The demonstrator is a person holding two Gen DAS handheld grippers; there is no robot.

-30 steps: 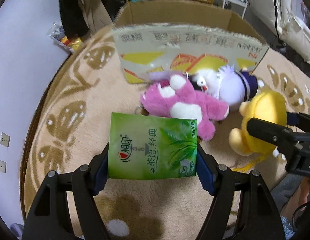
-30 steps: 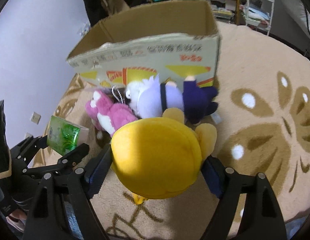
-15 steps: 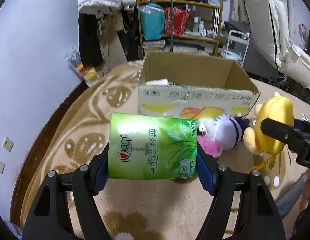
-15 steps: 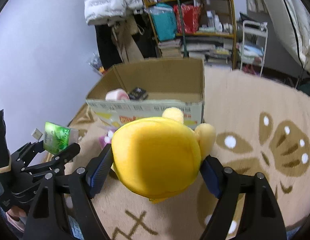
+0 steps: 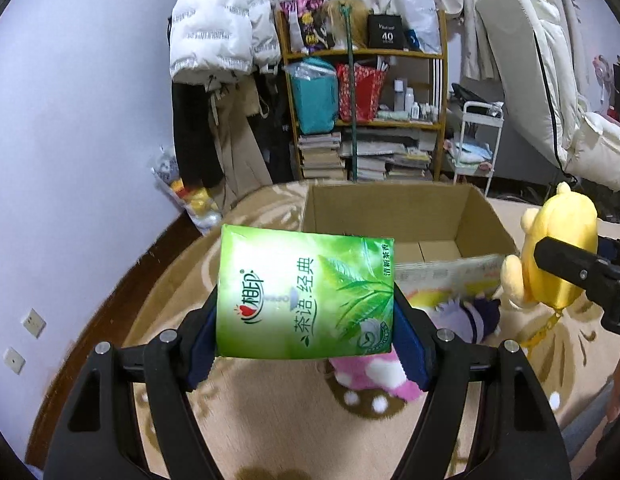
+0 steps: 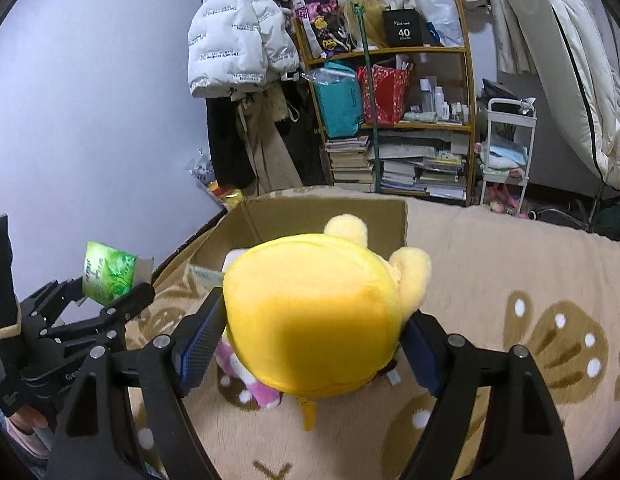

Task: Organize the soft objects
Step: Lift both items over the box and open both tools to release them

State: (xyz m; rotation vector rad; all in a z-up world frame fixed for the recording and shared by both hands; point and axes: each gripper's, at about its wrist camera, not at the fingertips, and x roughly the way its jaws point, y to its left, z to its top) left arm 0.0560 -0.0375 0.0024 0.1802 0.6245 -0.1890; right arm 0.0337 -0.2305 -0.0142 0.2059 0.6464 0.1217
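A lived-in room of a home is showing here, likely a bedroom or spare room doubling as storage. A white puffer jacket point(image 5: 218, 28) is hanging by the lilac wall, a wooden shelf point(image 5: 366, 92) is holding bags, bottles and stacked books, and a patterned beige carpet point(image 6: 510, 272) is covering the floor, with bedding point(image 5: 550, 80) leaning at the right.

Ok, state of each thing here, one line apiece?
Left gripper: shut on the green tissue pack.
Green tissue pack: held off the rug.
Right gripper: shut on the yellow plush.
Yellow plush: held aloft.
Cardboard box: open-topped.
Pink plush: lying on the rug.
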